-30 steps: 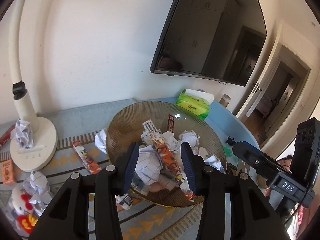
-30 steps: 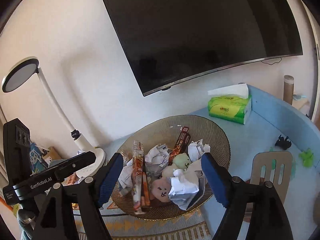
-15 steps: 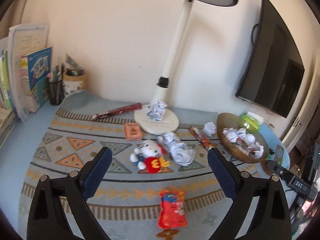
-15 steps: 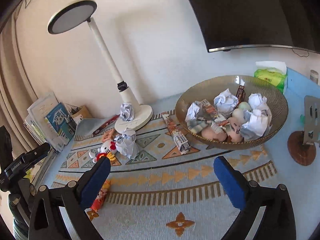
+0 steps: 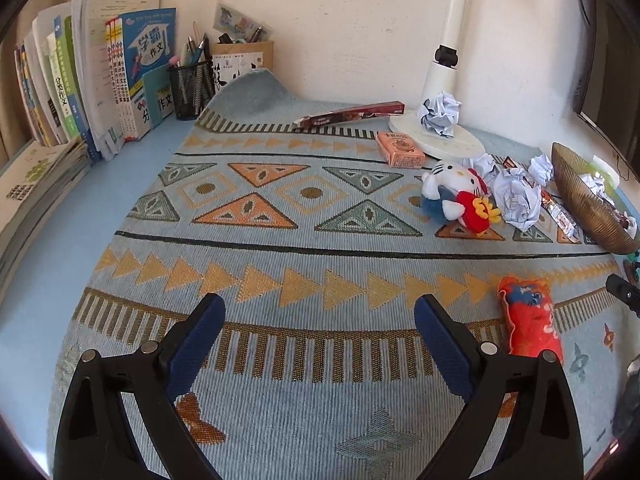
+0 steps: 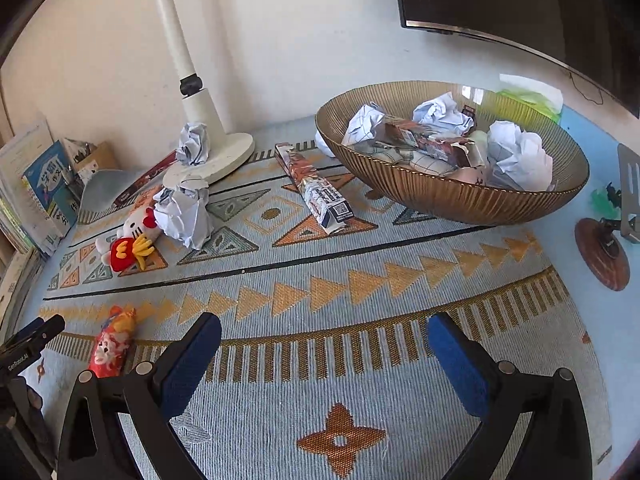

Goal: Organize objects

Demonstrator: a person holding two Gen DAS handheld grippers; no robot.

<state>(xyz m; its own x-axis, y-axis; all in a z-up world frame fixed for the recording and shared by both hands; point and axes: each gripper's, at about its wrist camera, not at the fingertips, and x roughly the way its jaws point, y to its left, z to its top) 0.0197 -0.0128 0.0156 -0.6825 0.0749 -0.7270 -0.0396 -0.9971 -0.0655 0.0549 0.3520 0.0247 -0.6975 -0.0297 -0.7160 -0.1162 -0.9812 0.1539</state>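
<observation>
Left wrist view: left gripper (image 5: 320,322) hovering over the patterned mat (image 5: 280,240), fingers apart, holding nothing. Right gripper (image 6: 324,340) likewise spread and carrying nothing. Bowl (image 6: 452,196) is collecting paper balls and wrappers; plush cat (image 5: 456,196), paper ball (image 5: 516,200) and red packet (image 5: 530,322) are lying loose, awaiting pickup.

The pale blue patterned mat (image 6: 360,288) looked like coarse woven cloth. The ribbed amber bowl (image 6: 448,196) appeared glossy and translucent, holding crumpled white paper balls (image 6: 520,156). The red snack packet (image 5: 530,322) shone like plastic film.
</observation>
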